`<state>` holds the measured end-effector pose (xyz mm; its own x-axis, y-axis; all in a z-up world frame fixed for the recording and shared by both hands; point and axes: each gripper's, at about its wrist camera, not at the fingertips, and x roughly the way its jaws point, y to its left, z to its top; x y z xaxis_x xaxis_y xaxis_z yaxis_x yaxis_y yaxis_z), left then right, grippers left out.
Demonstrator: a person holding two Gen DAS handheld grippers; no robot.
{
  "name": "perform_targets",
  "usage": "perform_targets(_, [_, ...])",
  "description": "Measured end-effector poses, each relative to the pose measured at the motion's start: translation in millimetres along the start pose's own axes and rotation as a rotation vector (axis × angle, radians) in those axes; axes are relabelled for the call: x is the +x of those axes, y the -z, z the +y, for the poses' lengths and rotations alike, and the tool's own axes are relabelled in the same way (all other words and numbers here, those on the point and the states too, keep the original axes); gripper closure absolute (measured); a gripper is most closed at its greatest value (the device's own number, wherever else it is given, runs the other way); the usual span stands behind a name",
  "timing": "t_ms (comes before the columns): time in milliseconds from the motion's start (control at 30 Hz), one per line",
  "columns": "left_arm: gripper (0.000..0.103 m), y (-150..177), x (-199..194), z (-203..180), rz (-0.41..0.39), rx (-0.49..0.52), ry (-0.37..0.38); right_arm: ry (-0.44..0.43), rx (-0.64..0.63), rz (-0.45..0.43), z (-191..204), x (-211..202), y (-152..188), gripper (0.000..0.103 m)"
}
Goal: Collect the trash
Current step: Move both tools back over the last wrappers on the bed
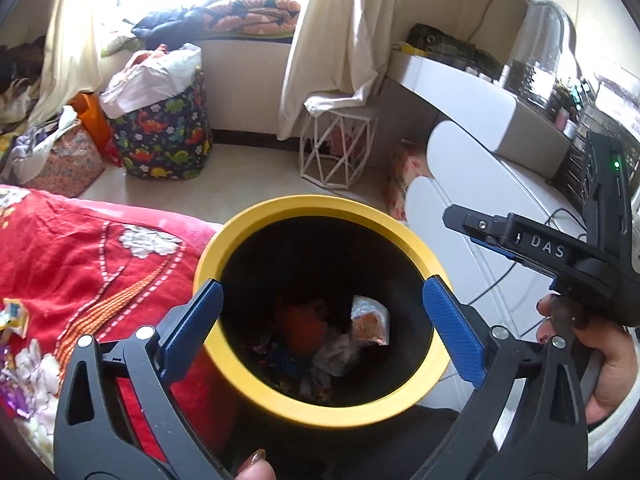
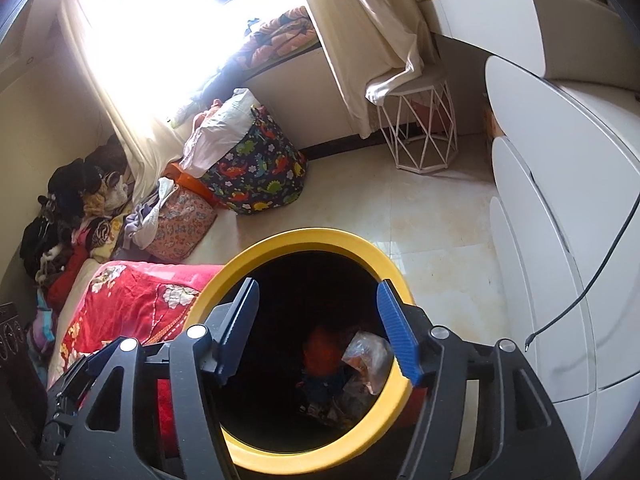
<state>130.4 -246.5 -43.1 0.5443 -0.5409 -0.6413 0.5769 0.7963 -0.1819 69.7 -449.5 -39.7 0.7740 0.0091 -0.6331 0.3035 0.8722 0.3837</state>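
A round bin with a yellow rim (image 1: 320, 208) (image 2: 304, 240) and a black inside stands on the floor beside the bed. At its bottom lie several wrappers, among them a clear plastic packet (image 1: 370, 320) (image 2: 366, 354) and something orange-red (image 1: 300, 324) (image 2: 322, 350). My left gripper (image 1: 324, 292) hangs over the bin's mouth, open wide, nothing between its blue pads. My right gripper (image 2: 318, 292) is also above the bin, open and empty; in the left wrist view it reaches in from the right (image 1: 460, 220), held by a hand (image 1: 600, 352).
A red flowered bedspread (image 1: 80, 264) (image 2: 132, 300) touches the bin's left side, with small wrappers (image 1: 12, 316) at its edge. White rounded drawers (image 1: 480, 200) (image 2: 560, 240) stand on the right. A wire stool (image 1: 336, 148) (image 2: 420, 132) and a dinosaur-print hamper (image 1: 164, 140) (image 2: 256, 176) stand farther back.
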Motion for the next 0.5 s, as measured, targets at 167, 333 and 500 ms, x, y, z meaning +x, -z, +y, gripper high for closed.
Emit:
perform_targets(167, [0.011, -1.3, -18.0, 14.3, -0.044, -0.021, -0.052, -0.020, -0.029, 0.001, 12.7, -0.7, 1.1, 0.041])
perform_targets(333, [0.011, -4.1, -38.7, 35.2, -0.094, -0.055, -0.109, -0.048, -0.060, 0.003, 31.3, -1.1, 2.7, 0.039])
perform_targets(500, [0.011, -4.3, -61.3, 52.7, -0.139, -0.069, -0.166, -0.078, -0.097, 0.003, 52.5, -1.0, 5.9, 0.038])
